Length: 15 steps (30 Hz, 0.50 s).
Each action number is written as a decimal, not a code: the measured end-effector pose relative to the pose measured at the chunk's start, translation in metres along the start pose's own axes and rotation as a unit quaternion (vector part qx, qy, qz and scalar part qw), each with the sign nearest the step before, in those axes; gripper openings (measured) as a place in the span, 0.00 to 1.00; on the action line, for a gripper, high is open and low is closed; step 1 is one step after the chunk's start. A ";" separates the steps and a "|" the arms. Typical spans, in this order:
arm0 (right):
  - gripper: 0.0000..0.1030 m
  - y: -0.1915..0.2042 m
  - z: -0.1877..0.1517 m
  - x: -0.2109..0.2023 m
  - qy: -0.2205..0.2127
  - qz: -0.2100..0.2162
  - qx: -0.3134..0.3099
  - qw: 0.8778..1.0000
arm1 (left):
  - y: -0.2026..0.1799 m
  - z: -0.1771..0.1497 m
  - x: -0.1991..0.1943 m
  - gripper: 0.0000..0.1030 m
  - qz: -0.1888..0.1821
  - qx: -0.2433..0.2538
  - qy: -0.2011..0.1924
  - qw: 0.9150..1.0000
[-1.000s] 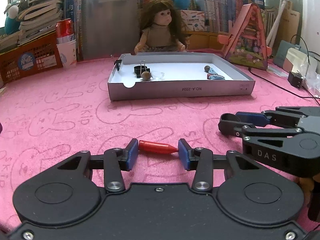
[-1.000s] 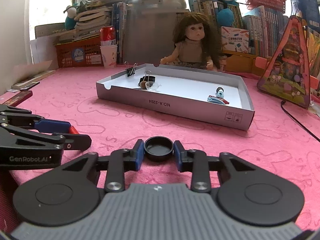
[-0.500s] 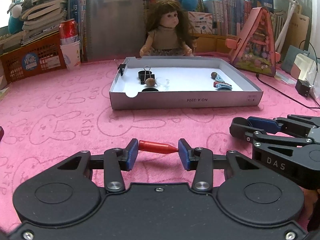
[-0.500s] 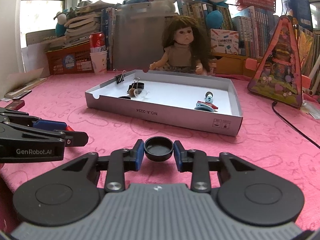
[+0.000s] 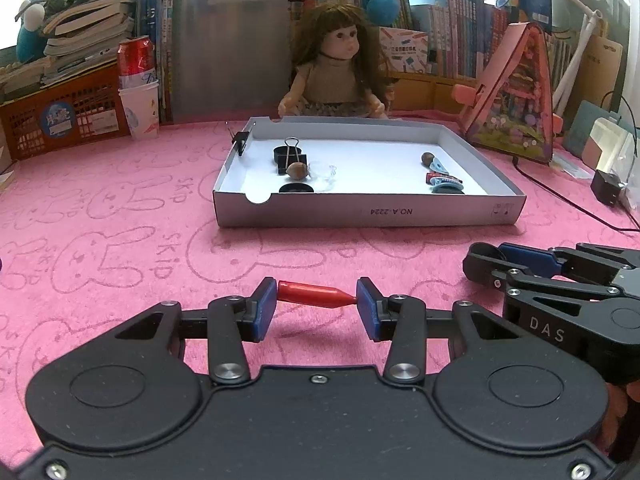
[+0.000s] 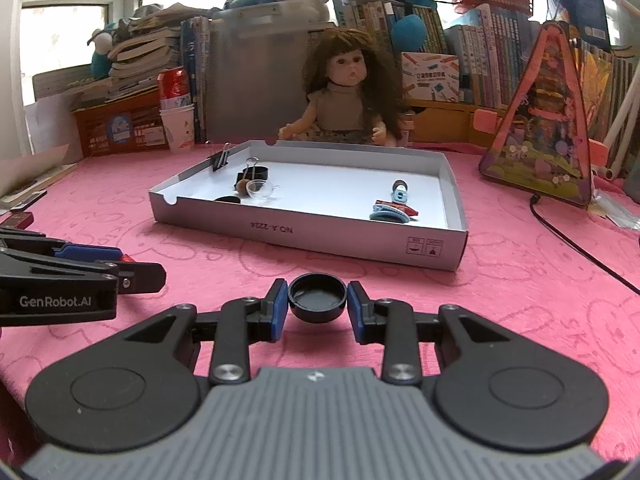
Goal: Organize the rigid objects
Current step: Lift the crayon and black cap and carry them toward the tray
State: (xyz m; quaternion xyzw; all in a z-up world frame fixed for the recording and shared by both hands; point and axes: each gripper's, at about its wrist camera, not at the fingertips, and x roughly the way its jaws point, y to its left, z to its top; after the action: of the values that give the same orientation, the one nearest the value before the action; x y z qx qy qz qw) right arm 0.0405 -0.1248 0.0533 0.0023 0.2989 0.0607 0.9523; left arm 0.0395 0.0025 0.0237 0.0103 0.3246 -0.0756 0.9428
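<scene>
My left gripper (image 5: 316, 304) is shut on a small red pen cap (image 5: 314, 295), held lengthwise between its blue pads above the pink cloth. My right gripper (image 6: 317, 307) is shut on a round black cap (image 6: 317, 302), open side up. Ahead lies a shallow white box tray (image 5: 368, 216) (image 6: 308, 236) with binder clips (image 5: 289, 157), a brown nut (image 5: 297, 170), a clear cup (image 6: 259, 191), a black lid (image 5: 296, 189) and blue hair clips (image 5: 445, 182) inside. The right gripper's body (image 5: 560, 280) shows at the right of the left wrist view; the left gripper's (image 6: 72, 280) shows at the left of the right wrist view.
A doll (image 5: 340, 72) sits behind the tray. A red basket (image 5: 60, 120), a paper cup (image 5: 140, 108) with a can, books and a grey bin stand at the back left. A pink triangular toy house (image 6: 548, 136) and a black cable (image 6: 576, 248) are at the right.
The tray and doll sit lower and look closer in both views than one second ago. Both grips are unchanged.
</scene>
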 end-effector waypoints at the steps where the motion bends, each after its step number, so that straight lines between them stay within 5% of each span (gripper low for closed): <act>1: 0.36 -0.001 0.000 0.000 0.000 -0.001 0.002 1.000 | 0.000 0.001 0.000 0.40 0.000 -0.001 0.000 1.000; 15: 0.36 -0.004 0.004 0.000 -0.005 -0.008 0.004 1.000 | -0.003 0.012 0.002 0.40 -0.001 -0.001 -0.010 1.000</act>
State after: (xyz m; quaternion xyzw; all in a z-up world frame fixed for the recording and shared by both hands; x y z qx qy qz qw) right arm 0.0437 -0.1291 0.0564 0.0038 0.2947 0.0522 0.9542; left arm 0.0480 -0.0020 0.0324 0.0086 0.3153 -0.0766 0.9458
